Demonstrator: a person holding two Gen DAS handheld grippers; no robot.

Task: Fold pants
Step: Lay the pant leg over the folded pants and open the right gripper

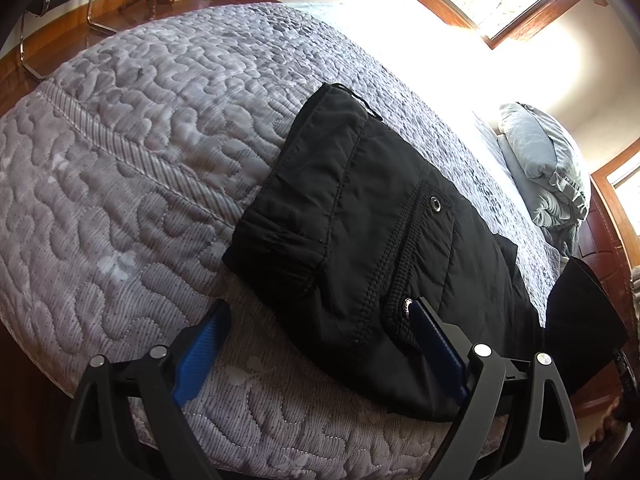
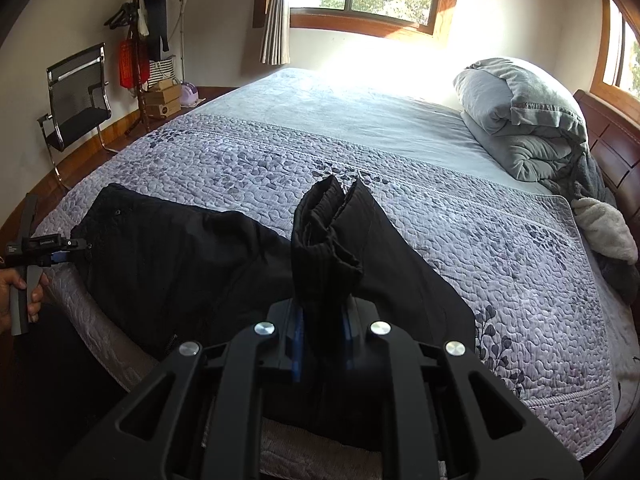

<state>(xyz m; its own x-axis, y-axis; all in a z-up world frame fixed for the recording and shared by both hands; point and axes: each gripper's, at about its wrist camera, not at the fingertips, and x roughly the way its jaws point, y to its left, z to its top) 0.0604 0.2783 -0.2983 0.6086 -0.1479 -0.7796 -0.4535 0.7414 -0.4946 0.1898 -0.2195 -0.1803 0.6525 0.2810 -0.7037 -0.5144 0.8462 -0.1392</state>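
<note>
Jaws clamped: right gripper (image 2: 322,344) pinches the black pants (image 2: 168,264) cuffs.
Left gripper (image 1: 316,344) stands open over the waistband on the near bed (image 2: 440,216) edge.

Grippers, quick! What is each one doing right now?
Left gripper: open, holding nothing, one finger resting on the pants.
Right gripper: shut on the bunched pants legs.

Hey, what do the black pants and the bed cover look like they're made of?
Black pants: thin matte woven synthetic, probably nylon; fine crinkles, metal snap.
Bed cover: padded quilted fabric, possibly cotton or polyester; stitched squiggle channels, soft low sheen.
</note>
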